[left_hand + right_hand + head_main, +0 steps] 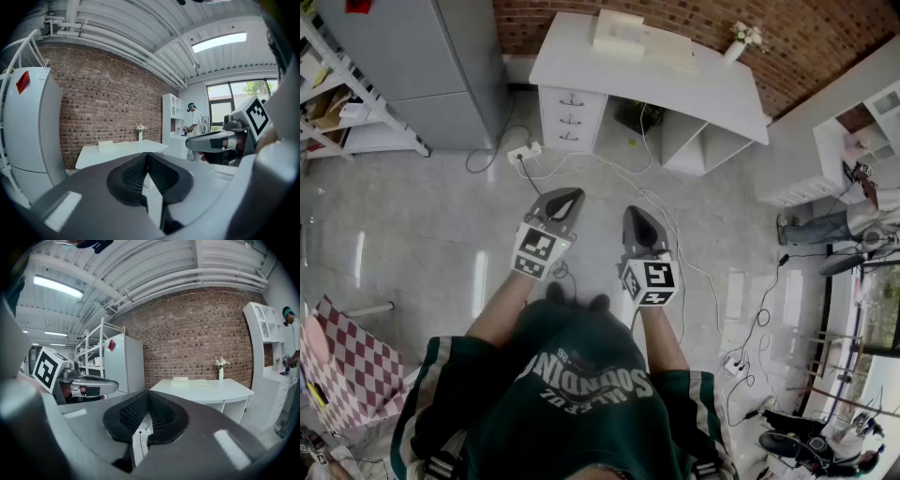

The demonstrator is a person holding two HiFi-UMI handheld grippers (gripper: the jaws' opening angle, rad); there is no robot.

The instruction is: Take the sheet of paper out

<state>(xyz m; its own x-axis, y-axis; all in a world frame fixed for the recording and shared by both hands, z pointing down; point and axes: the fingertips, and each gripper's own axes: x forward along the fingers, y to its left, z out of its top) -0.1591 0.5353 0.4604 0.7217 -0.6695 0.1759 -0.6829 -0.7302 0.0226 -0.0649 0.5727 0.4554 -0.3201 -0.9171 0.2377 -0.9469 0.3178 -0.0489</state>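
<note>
A grey tiled floor (422, 216) is seen underfoot. Nearest, the left gripper (570, 197) and right gripper (637, 216) are held side by side, each pinched together on nothing. Farther off, what appears to be the sheet of paper (670, 49) lies at the back edge of the white desk (712, 98).

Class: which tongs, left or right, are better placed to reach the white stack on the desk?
Right, slightly: the right tongs face the flat white stack on the white desk; the left tongs sit aside. Both shut and empty.
</note>
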